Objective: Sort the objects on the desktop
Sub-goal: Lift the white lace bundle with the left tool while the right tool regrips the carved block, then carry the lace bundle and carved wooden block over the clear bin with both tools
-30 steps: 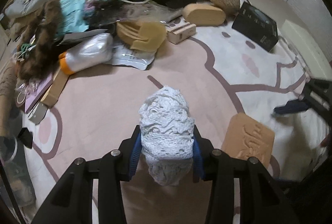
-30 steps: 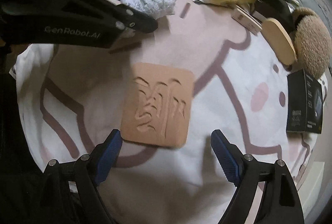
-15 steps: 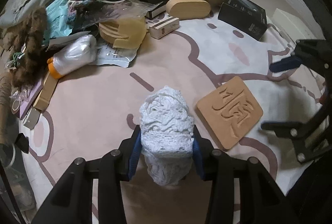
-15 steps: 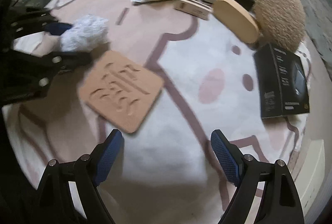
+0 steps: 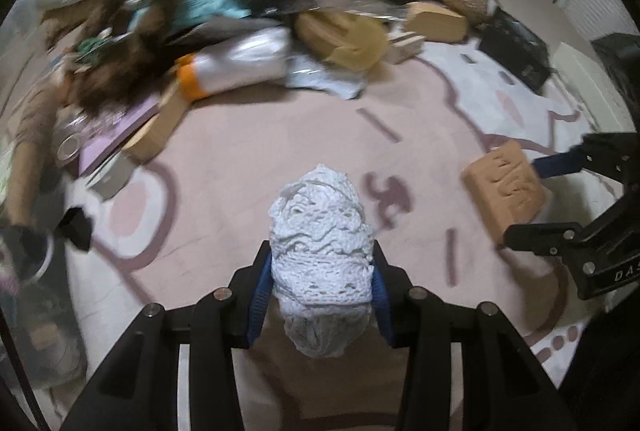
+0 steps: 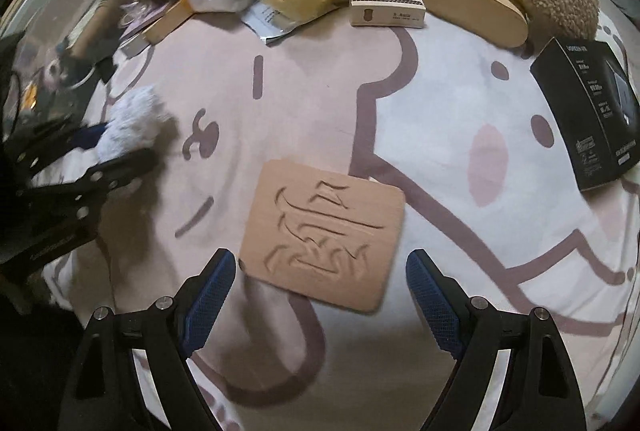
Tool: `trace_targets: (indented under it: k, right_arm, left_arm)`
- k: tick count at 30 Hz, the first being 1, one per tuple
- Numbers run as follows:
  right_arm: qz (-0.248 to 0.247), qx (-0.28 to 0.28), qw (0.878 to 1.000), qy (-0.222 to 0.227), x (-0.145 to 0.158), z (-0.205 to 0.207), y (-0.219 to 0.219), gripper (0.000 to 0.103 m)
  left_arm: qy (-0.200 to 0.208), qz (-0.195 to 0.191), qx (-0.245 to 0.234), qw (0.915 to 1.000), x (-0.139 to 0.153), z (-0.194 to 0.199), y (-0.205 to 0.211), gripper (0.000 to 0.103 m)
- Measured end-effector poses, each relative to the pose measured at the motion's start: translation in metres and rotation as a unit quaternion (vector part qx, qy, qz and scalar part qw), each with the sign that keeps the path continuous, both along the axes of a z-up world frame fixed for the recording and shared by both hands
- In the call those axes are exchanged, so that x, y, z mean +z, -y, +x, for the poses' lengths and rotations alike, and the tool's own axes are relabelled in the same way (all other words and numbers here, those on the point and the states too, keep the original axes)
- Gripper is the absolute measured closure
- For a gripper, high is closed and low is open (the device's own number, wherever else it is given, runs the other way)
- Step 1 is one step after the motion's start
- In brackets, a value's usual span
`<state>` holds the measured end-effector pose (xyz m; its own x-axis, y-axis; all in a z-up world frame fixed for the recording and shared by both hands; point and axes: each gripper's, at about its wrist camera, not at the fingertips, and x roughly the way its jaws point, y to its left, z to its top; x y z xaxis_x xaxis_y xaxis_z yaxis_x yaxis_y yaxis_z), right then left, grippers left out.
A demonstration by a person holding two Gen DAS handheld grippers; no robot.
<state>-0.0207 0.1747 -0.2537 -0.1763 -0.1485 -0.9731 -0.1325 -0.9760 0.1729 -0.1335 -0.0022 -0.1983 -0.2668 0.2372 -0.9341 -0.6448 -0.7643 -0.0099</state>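
With the left gripper [image 5: 320,295] clenched on the lace bundle [image 5: 320,251] and the right gripper [image 6: 316,291] spread empty over the carved tile [image 6: 324,231], a grab at its flat six-o'clock edge might just skid it across the soft mat [image 6: 440,159].

Left tool [image 5: 318,289]: two black plastic fingers with angular, ribbed arms and round silver screw heads along the top. Ridged blue pads [image 5: 258,301] line each finger's inner face. Right tool [image 6: 320,291]: the same build, black fingers, silver screws, and textured blue pads [image 6: 208,291] on the inner faces. Seen from the left wrist camera, the right tool's black side carries pale lettering, partly cut off.
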Motion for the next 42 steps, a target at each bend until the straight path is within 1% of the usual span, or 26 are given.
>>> trace_targets:
  k: [1, 3, 4, 5, 6, 8, 9, 13, 16, 17, 19, 21, 23, 29, 33, 36, 42]
  right_arm:
    - [0.004, -0.008, 1.0, 0.001, -0.002, -0.005, 0.005, 0.016]
    - [0.005, -0.023, 1.0, 0.006, -0.005, -0.007, 0.011, 0.016]
    - [0.015, -0.036, 0.999, 0.009, -0.006, -0.008, 0.013, 0.016]
    - [0.023, -0.043, 0.999, 0.01, -0.008, -0.009, 0.015, 0.016]
    - [0.028, -0.05, 0.998, 0.011, -0.009, -0.01, 0.016, 0.016]
    - [0.036, -0.059, 0.997, 0.014, -0.012, -0.013, 0.017, 0.016]
    - [0.039, -0.065, 0.997, 0.016, -0.013, -0.014, 0.017, 0.016]
    - [0.047, -0.072, 0.996, 0.009, -0.014, -0.017, 0.018, 0.017]
    - [0.06, -0.069, 0.996, 0.001, -0.014, -0.018, 0.018, 0.025]
    - [0.063, -0.067, 0.996, -0.002, -0.013, -0.018, 0.019, 0.026]
    - [0.065, -0.061, 0.996, -0.006, -0.013, -0.017, 0.019, 0.026]
    - [0.069, -0.051, 0.996, -0.01, -0.012, -0.017, 0.021, 0.026]
    - [0.069, -0.045, 0.997, -0.011, -0.011, -0.017, 0.021, 0.026]
    - [0.066, -0.047, 0.997, -0.014, -0.004, -0.016, 0.015, 0.026]
    - [0.067, -0.049, 0.996, -0.024, 0.005, -0.015, 0.012, 0.026]
    - [0.069, -0.049, 0.996, -0.038, 0.016, -0.016, 0.011, 0.026]
    - [0.071, -0.05, 0.993, -0.081, 0.048, -0.02, 0.006, 0.026]
  left_arm:
    - [0.002, -0.004, 0.011, 0.9999, -0.002, -0.001, 0.004, 0.059]
    - [0.02, 0.006, 0.026, 0.9994, -0.004, -0.003, 0.012, 0.059]
    - [0.029, 0.008, 0.032, 0.9991, -0.005, -0.004, 0.014, 0.058]
    - [0.033, 0.009, 0.034, 0.9988, -0.005, -0.005, 0.015, 0.052]
    - [0.037, 0.011, 0.037, 0.9986, -0.005, -0.005, 0.016, 0.043]
    - [0.041, 0.017, 0.042, 0.9981, -0.004, -0.006, 0.016, 0.035]
    - [0.041, 0.019, 0.044, 0.998, -0.004, -0.006, 0.016, 0.035]
    - [0.059, 0.028, 0.059, 0.9961, -0.005, -0.013, 0.014, 0.035]
    - [0.074, 0.026, 0.071, 0.9943, -0.008, -0.016, 0.012, 0.035]
    - [0.076, 0.023, 0.073, 0.9942, -0.009, -0.016, 0.011, 0.035]
    - [0.075, 0.013, 0.072, 0.9945, -0.01, -0.016, 0.009, 0.041]
    - [0.067, 0.001, 0.07, 0.9953, -0.01, -0.015, 0.007, 0.052]
    - [0.06, 0.002, 0.07, 0.9958, -0.007, -0.014, 0.007, 0.056]
    - [0.055, 0.007, 0.079, 0.9953, 0.001, -0.015, 0.011, 0.058]
    - [0.044, 0.007, 0.081, 0.9957, 0.008, -0.016, 0.014, 0.058]
    - [0.03, 0.016, 0.084, 0.9959, 0.018, -0.019, 0.019, 0.058]
    - [0.016, 0.044, 0.103, 0.9936, 0.039, -0.028, 0.02, 0.058]
